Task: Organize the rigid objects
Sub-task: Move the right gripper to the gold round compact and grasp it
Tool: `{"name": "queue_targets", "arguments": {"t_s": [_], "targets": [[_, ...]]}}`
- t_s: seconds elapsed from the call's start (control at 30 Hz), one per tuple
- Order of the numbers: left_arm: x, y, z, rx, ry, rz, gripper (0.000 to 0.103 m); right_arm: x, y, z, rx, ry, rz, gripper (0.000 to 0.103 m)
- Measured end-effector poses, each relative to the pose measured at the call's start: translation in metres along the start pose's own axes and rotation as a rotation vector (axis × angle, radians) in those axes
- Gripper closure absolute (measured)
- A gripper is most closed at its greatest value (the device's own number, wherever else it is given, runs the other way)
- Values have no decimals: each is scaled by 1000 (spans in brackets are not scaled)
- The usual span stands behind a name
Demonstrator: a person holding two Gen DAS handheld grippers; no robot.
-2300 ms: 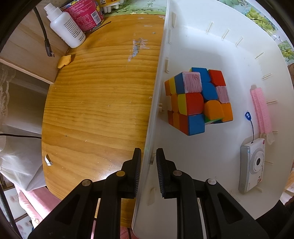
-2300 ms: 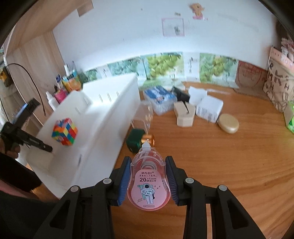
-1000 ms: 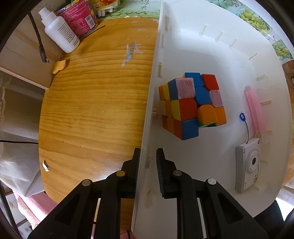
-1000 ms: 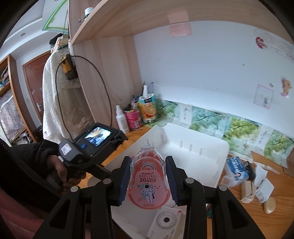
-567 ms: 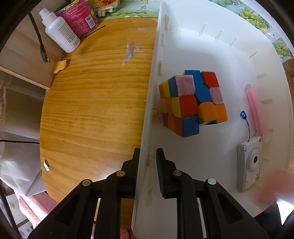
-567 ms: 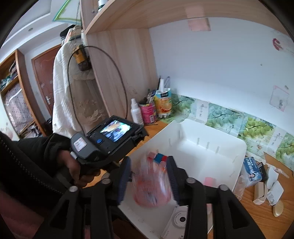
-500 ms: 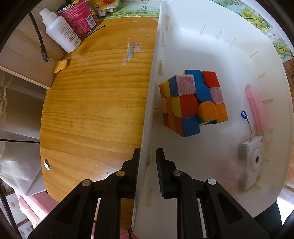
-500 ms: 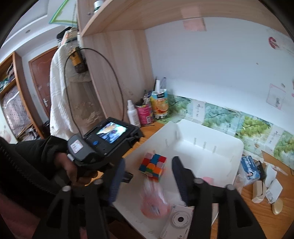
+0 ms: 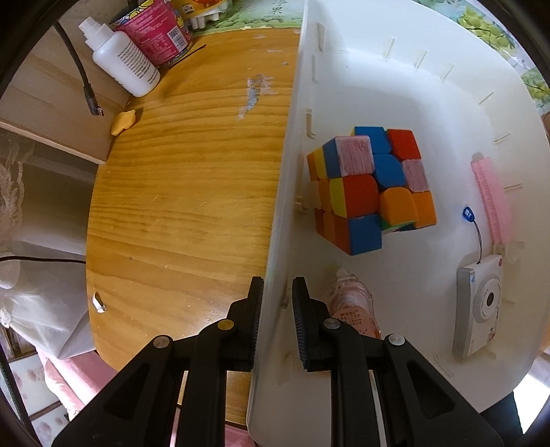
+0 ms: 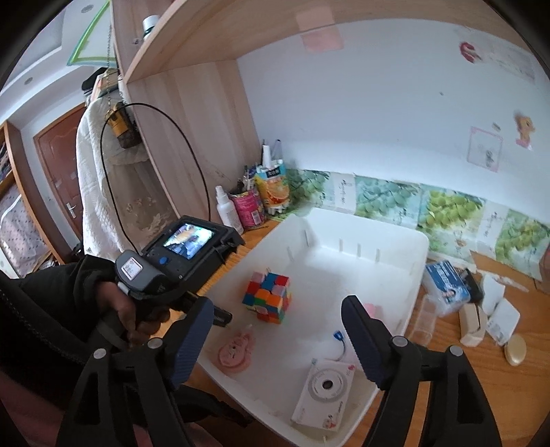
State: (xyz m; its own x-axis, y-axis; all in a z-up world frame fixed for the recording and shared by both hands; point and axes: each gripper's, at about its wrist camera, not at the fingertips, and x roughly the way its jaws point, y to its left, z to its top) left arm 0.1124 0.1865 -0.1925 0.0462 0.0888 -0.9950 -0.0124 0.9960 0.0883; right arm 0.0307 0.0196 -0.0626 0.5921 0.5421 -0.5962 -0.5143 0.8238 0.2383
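My left gripper (image 9: 276, 299) points straight down and is shut on the side wall of the white bin (image 9: 275, 240). Inside the bin lie a colourful puzzle cube (image 9: 371, 185), a pink correction-tape dispenser (image 9: 350, 302), a white toy camera (image 9: 479, 306) and a pink brush (image 9: 491, 199). In the right wrist view my right gripper (image 10: 276, 307) hovers over the bin's near end. Its jaws are opening and nothing is between them. The tape dispenser (image 10: 235, 350) lies flat on the bin floor below its left finger, near the cube (image 10: 268, 297) and the camera (image 10: 325, 388).
A white bottle (image 9: 123, 65) and a pink can (image 9: 154, 31) stand at the wooden table's far left corner, beside a small yellow piece (image 9: 123, 120). Right of the bin sit a blue pack (image 10: 447, 285), small boxes and a tan oval case (image 10: 515, 349). A person's hand (image 10: 127, 309) holds the left gripper.
The right gripper's jaws spread and let go of the pink tape dispenser, which dropped onto the bin floor. The left gripper kept its hold on the bin wall.
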Motion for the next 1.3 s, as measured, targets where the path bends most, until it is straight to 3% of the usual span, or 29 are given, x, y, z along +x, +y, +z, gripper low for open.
{"name": "queue_targets", "arguments": {"t_s": [0.17,0.53,0.8,0.97,1.3], "targets": [[5,-5,11,-19,21,33,83,-8,-25,-13,44,24,-26,23],[12,4,31,-120,58,8,83,-18,-123,-36,202,90,-89,23],[2,7,47,-125,11,-17,83,-21,-204,-44,274,119,-316,23],[-2,5,57,-135,6,11,83,-17,-247,-62,312,144,-462,23],[-13,-10,42,-174,-7,35,83,5,-291,-91,309,220,-563,23]]}}
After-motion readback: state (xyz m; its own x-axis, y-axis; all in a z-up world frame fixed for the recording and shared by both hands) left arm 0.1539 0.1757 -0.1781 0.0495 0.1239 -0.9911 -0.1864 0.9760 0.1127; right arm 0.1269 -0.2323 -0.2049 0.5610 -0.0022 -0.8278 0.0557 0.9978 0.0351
